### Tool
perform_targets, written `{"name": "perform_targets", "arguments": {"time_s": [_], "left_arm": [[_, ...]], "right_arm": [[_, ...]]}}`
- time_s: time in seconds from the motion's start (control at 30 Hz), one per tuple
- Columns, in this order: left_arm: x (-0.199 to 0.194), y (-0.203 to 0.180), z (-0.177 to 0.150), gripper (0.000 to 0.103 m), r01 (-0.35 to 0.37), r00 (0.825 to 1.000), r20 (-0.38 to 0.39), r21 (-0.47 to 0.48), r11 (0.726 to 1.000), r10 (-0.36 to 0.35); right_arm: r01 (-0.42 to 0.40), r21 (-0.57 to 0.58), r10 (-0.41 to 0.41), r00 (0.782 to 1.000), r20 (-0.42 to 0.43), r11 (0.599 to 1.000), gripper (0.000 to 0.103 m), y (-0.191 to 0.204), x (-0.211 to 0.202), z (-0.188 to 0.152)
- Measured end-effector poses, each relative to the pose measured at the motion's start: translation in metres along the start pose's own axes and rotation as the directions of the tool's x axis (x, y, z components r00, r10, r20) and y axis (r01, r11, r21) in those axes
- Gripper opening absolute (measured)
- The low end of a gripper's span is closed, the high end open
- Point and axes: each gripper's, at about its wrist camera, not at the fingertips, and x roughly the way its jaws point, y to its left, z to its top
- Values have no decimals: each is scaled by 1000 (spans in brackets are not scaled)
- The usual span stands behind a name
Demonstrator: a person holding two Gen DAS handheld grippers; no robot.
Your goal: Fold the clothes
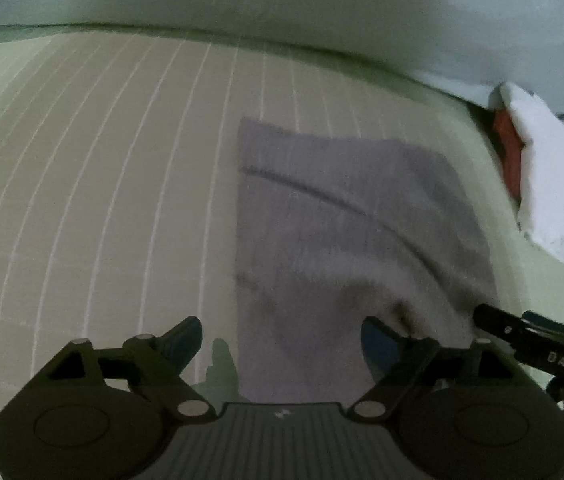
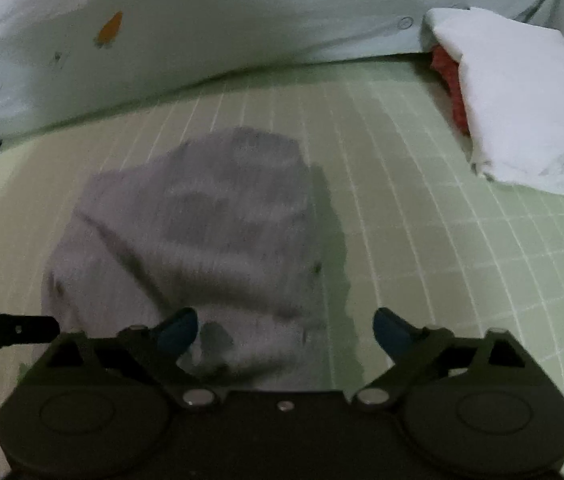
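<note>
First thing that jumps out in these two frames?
The grey cloth lying crumpled in the middle of the green gridded mat, with both grippers open just above its near edge: left gripper, right gripper. Next, the white folded stack with something red under it, at the mat's far right corner.

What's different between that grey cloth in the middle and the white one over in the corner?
The grey cloth lies alone in the middle of the green checked sheet, just ahead of both open grippers; the white cloth sits at the far edge by the wall. The grey cloth shows creases and looks rumpled, while the white cloth looks neatly folded. The white cloth lies over something red; nothing shows under the grey cloth. Both rest on the sheet.
</note>
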Motion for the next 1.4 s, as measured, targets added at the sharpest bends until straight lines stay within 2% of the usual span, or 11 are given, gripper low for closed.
{"name": "perform_targets", "arguments": {"time_s": [0.27, 0.4, 0.5, 0.6, 0.67, 0.8, 0.83, 0.87, 1.03, 1.2, 1.4], "left_arm": [[33, -3, 22, 87, 55, 997, -47, -15, 998, -56], [45, -3, 30, 86, 103, 993, -61, -12, 995, -104], [47, 0, 32, 77, 160, 985, -60, -12, 987, -161], [45, 3, 31, 53, 234, 969, -64, -47, 971, -237], [47, 0, 30, 43, 263, 962, -63, -56, 963, -267], [38, -15, 27, 32, 300, 953, -45, -13, 954, -300], [36, -19, 27, 30, 326, 944, -40, -20, 945, -327], [34, -23, 27, 30, 351, 936, -34, -26, 936, -352], [17, -61, 25, 29, 368, 930, -4, 26, 930, -368], [3, -103, 25, 29, 392, 919, 23, 63, 918, -394], [2, -189, 30, 29, 422, 900, 64, 123, 898, -432]], "right_arm": [[-29, 171, 45, 995, -93, 985, 97, -3, 45, 21], [-38, 199, 53, 996, -71, 979, 100, 3, 53, 19], [-37, 157, 49, 996, -73, 987, 97, 16, 56, 21], [-31, 149, 43, 996, -74, 988, 93, 26, 55, 21], [-27, 127, 36, 997, -66, 991, 87, 32, 53, 19], [-64, 108, 72, 995, -72, 992, 40, 42, 46, 18], [-68, 114, 76, 994, -74, 991, 35, 43, 43, 18], [-67, 108, 75, 995, -71, 992, 33, 43, 39, 18], [-66, 165, 75, 996, -46, 984, 28, 30, 17, 16], [-102, 268, 104, 995, 9, 958, 28, -13, -11, 13], [-75, 229, 55, 994, 96, 970, 28, -73, -46, 32]]}}
